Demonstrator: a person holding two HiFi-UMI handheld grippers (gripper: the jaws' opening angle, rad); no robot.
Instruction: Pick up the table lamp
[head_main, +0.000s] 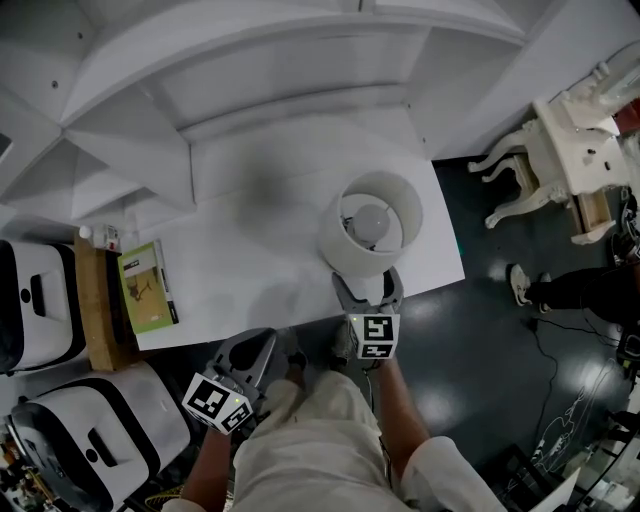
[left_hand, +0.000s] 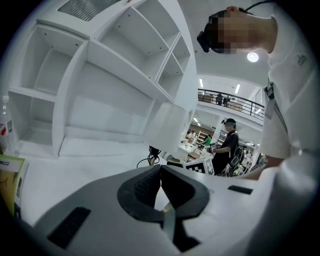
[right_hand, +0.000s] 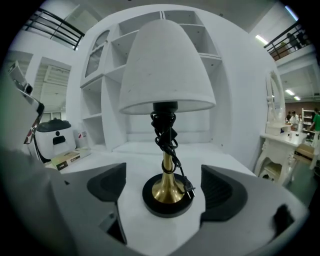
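Note:
The table lamp (head_main: 371, 225) stands near the front right edge of the white table (head_main: 250, 220). It has a white shade (right_hand: 167, 70), a brass stem and a round black base (right_hand: 152, 200). A black cord is wound round the stem, and its plug (right_hand: 189, 188) rests on the base. My right gripper (head_main: 368, 290) is open, one jaw on each side of the base, and neither pad touches it. My left gripper (head_main: 258, 350) hangs at the table's front edge, left of the lamp. In the left gripper view, the left gripper (left_hand: 160, 172) is shut on nothing.
A white shelf unit (head_main: 250, 70) rises along the back of the table. A green book (head_main: 147, 287) and a small bottle (head_main: 87, 233) lie at the table's left end. White appliances (head_main: 40, 300) stand at the left, ornate white furniture (head_main: 570, 150) at the right.

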